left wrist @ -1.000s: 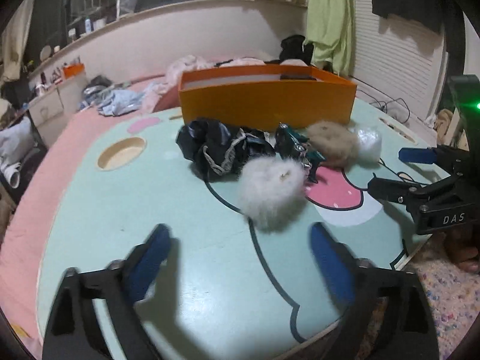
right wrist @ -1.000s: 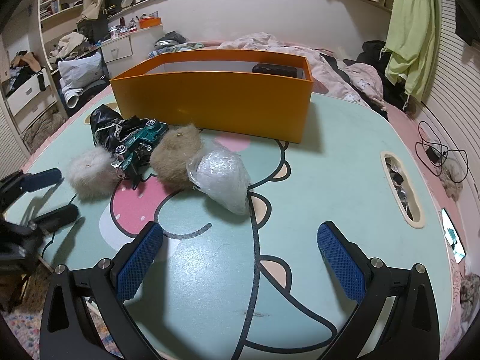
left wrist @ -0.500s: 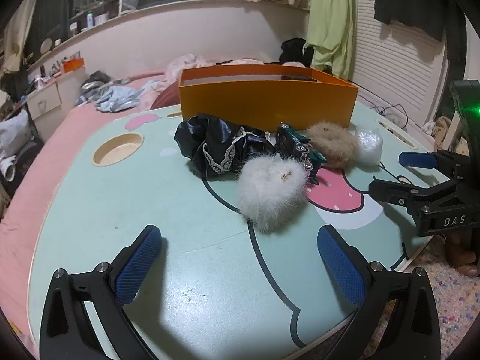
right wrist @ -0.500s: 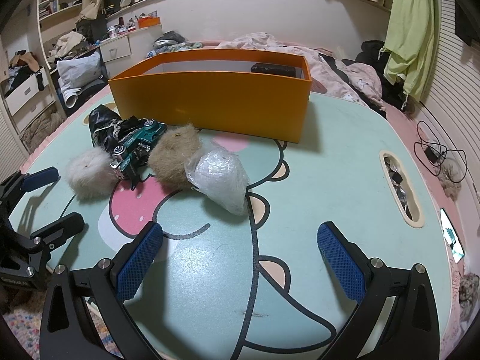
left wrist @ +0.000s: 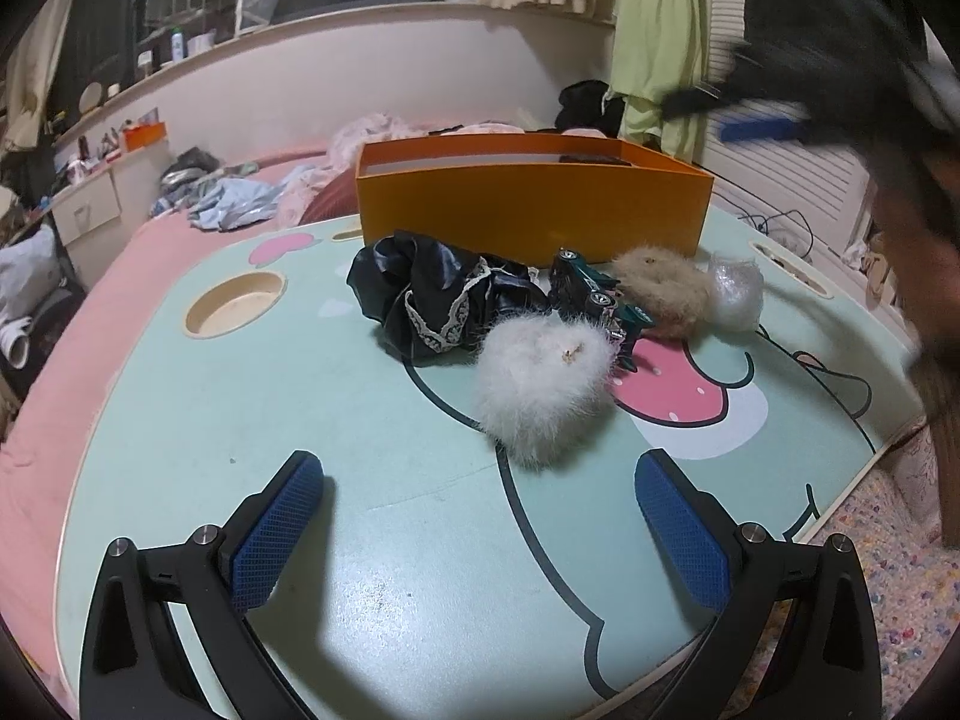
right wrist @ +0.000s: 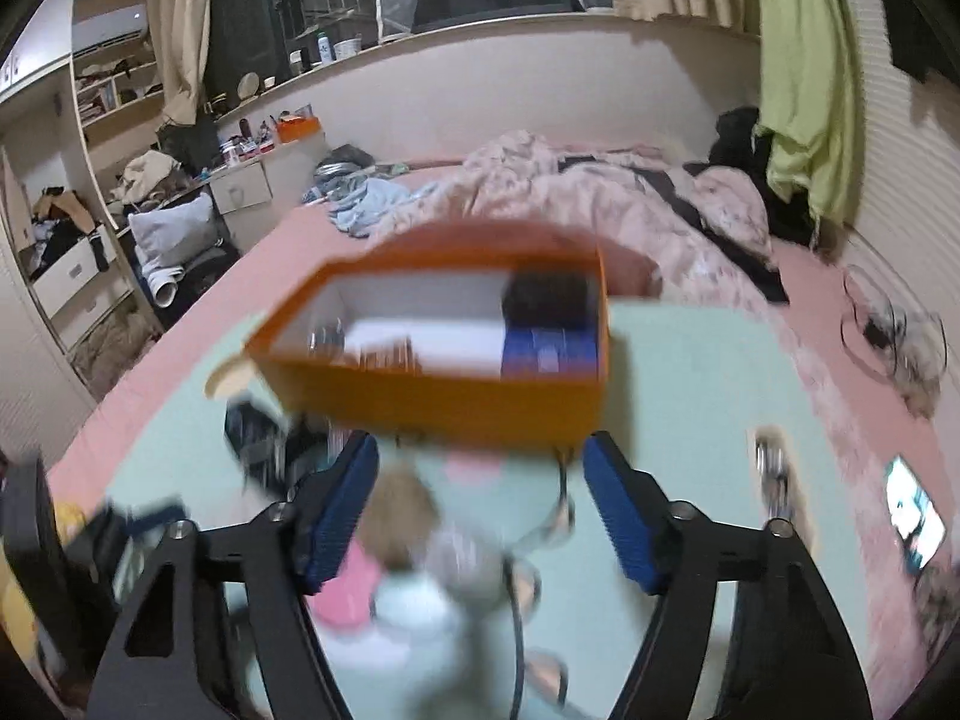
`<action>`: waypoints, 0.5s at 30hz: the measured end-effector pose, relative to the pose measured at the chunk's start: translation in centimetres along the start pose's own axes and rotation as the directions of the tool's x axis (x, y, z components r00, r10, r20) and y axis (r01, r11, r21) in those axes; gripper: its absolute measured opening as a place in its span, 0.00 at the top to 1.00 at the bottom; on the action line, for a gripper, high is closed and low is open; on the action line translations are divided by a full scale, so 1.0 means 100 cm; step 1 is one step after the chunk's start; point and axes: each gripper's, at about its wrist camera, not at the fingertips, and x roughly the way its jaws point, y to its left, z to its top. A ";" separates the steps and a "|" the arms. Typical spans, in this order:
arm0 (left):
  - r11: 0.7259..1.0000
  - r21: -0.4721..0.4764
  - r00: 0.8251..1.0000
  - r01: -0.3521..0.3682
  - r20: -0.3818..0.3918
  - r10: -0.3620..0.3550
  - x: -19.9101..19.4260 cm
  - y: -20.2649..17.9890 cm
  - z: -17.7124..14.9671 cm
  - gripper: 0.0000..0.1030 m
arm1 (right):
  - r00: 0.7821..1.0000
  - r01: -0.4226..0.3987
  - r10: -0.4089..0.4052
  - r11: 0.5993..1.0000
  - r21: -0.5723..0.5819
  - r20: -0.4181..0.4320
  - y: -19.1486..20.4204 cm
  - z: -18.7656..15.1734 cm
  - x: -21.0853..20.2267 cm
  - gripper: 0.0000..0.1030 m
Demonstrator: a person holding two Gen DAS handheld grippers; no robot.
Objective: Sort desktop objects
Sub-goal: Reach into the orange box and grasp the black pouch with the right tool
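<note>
Left wrist view: the left tool gapes wide and empty above the tabletop; a white fur pompom lies just ahead, the orange box beyond. Right wrist view, blurred: the right tool is spread, empty; the orange box ahead holds dark and blue items.

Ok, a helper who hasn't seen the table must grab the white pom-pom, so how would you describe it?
Start at the orange box at the table's far side, then come toward the left gripper past the row of small things. The white pom-pom is the nearest one: pale and fluffy, unlike the tan pom-pom and the black lace-trimmed cloth.
</note>
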 end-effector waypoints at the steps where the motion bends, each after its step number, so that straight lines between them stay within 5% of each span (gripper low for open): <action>1: 1.000 0.000 1.000 0.001 0.001 -0.001 0.000 0.000 0.000 0.00 | 1.000 0.015 -0.015 1.000 -0.010 -0.018 0.001 0.017 0.011 0.33; 6: 1.000 0.000 1.000 0.001 0.002 -0.001 0.000 -0.001 0.000 0.00 | 0.984 0.109 -0.118 0.991 -0.074 -0.133 0.005 0.065 0.072 0.39; 8: 1.000 0.001 1.000 0.002 0.003 -0.002 0.000 -0.001 0.001 0.00 | 0.972 0.135 -0.146 0.988 -0.071 -0.183 0.004 0.071 0.095 0.50; 15: 1.000 0.002 1.000 0.003 0.005 -0.003 0.000 -0.001 0.002 0.00 | 0.934 0.220 -0.221 0.975 -0.034 -0.280 -0.006 0.075 0.138 0.51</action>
